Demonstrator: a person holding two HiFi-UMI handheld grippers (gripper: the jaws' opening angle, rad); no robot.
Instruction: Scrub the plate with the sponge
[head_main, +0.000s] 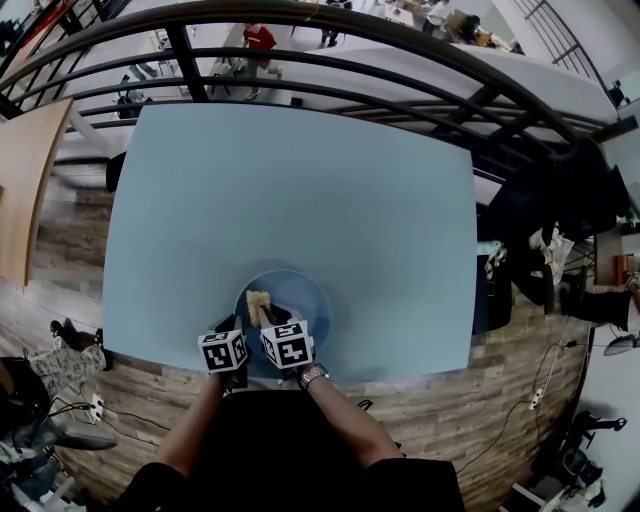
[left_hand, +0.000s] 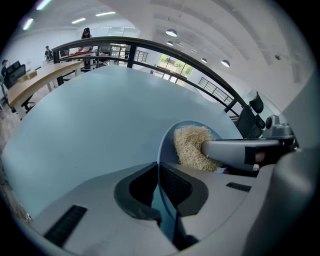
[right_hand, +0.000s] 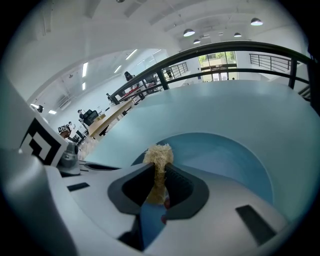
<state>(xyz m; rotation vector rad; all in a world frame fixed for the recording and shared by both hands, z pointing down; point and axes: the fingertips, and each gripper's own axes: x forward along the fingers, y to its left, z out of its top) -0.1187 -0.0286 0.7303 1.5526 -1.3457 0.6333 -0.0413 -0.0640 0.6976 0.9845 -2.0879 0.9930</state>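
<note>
The left gripper (left_hand: 159, 172) has its jaws clamped on the plate (left_hand: 167, 145) at its near rim, while farther right the right gripper (left_hand: 212, 150) presses the sponge (left_hand: 190, 146) against it.

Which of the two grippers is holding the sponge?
The right gripper: its fingers pinch the tan fibrous sponge, while the left gripper clamps the rim of the blue plate.

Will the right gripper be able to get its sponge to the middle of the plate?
Probably yes: the right gripper holds the sponge at the plate, and the left gripper only pinches the rim.
</note>
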